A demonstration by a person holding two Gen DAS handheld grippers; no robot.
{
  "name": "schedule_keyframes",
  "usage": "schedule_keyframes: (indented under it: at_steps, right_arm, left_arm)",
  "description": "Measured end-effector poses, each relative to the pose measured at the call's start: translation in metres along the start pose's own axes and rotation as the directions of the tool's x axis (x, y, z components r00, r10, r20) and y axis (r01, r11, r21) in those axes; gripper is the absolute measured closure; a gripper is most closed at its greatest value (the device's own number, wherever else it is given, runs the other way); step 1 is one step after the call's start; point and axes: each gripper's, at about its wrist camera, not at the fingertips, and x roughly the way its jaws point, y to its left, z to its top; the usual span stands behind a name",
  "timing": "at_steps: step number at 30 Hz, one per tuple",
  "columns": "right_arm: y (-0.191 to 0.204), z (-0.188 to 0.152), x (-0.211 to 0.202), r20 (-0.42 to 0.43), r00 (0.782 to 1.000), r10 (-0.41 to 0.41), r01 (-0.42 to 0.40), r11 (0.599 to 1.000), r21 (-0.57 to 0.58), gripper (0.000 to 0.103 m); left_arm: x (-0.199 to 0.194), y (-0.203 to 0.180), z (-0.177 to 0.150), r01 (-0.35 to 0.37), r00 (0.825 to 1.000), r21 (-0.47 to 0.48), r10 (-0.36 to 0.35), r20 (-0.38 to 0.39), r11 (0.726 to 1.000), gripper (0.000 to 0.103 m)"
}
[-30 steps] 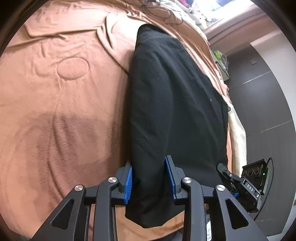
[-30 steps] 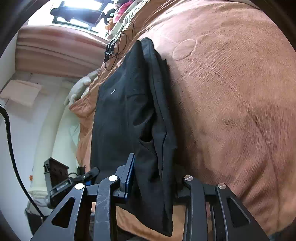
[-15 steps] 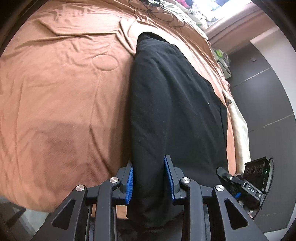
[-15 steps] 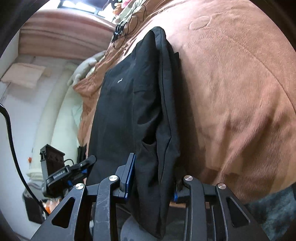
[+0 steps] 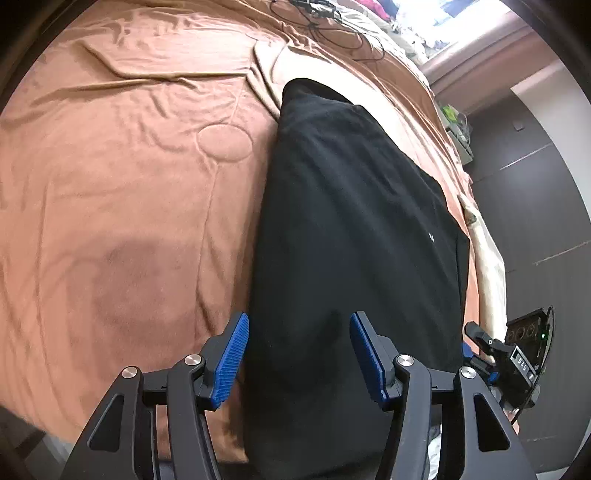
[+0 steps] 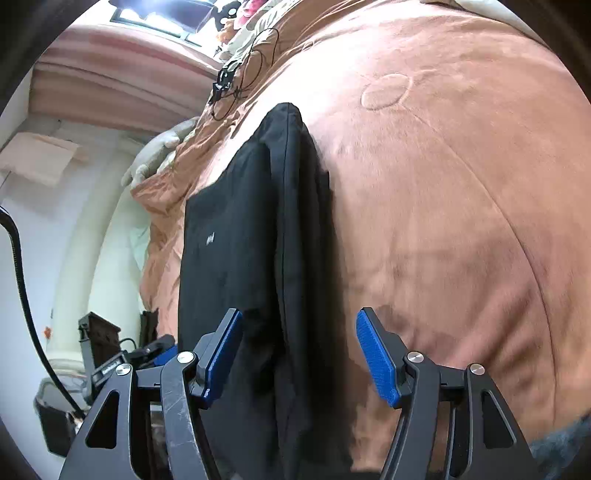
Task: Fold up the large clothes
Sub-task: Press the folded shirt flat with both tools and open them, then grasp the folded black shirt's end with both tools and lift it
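Note:
A black garment lies folded in a long strip on the brown bedspread. It also shows in the right wrist view, with stacked folded edges along its right side. My left gripper is open, its blue pads standing on either side of the garment's near end. My right gripper is open too, straddling the garment's near edge over the bedspread. The garment's near end hangs over the bed's edge.
Black cables lie on the far part of the bed. A cream pillow or sheet runs along the bed's right side. The other gripper shows at lower right. A dark wardrobe stands beyond the bed.
Both grippers were shut on the garment's near end and have opened, letting it go. The garment now lies flatter on the bed.

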Motion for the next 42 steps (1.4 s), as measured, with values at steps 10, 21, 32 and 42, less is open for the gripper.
schedule_keyframes:
  at_steps: [10, 21, 32, 42]
  right_arm:
    - [-0.002, 0.035, 0.046, -0.039, 0.998, 0.049, -0.048, 0.999, 0.005, 0.039]
    - [-0.017, 0.066, 0.072, -0.043, 0.994, 0.101, -0.099, 0.994, 0.054, 0.039]
    - [-0.016, 0.081, 0.087, -0.066, 0.992, 0.110, -0.108, 0.994, 0.030, 0.059]
    - [0.032, 0.068, 0.053, 0.014, 0.995, 0.101, -0.098, 0.987, -0.129, 0.088]
  left_arm:
    - [0.027, 0.003, 0.043, 0.005, 1.000, -0.010, -0.005, -0.007, 1.000, 0.044]
    - [0.051, 0.000, 0.087, 0.017, 1.000, -0.018, -0.017, 0.006, 1.000, 0.044]
    - [0.072, 0.004, 0.117, 0.022, 1.000, -0.025, -0.021, 0.017, 0.999, 0.044]
    - [0.046, -0.019, 0.111, -0.008, 0.998, 0.028, 0.006, 0.065, 1.000, 0.071]
